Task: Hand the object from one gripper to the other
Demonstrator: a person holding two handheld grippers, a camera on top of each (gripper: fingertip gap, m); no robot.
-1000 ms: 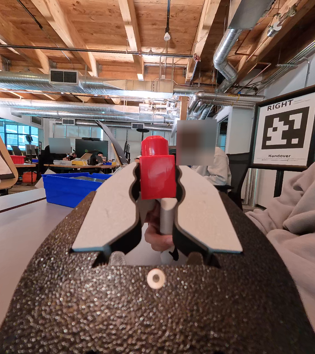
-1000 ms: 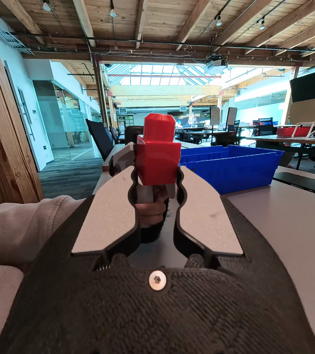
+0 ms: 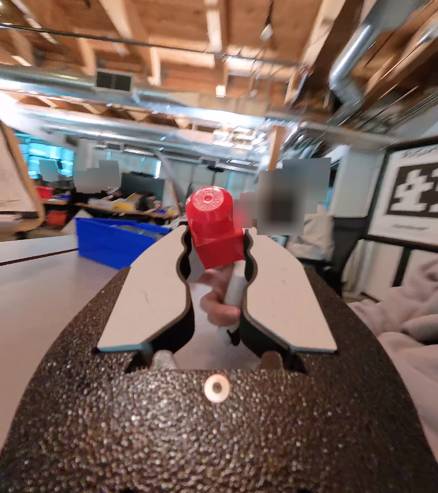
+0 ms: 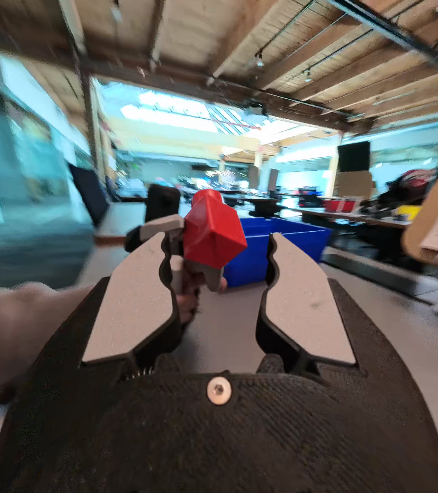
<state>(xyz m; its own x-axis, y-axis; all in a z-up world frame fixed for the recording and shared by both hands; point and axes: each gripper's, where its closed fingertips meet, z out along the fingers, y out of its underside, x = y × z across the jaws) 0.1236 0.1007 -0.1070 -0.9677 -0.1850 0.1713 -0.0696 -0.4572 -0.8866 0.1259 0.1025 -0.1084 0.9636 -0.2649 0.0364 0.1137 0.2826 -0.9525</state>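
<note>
Since a second earlier the right gripper point(image 4: 217, 236) had spread wide, releasing the red block point(image 4: 209, 242). The left gripper point(image 3: 216, 232) clamped it, tilted, before the blue bin point(image 4: 300, 234).

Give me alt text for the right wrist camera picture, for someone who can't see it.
The right gripper stands open, its grey fingers apart, while the left gripper beyond holds a tilted red block. A blue bin sits behind on a grey table.
</note>
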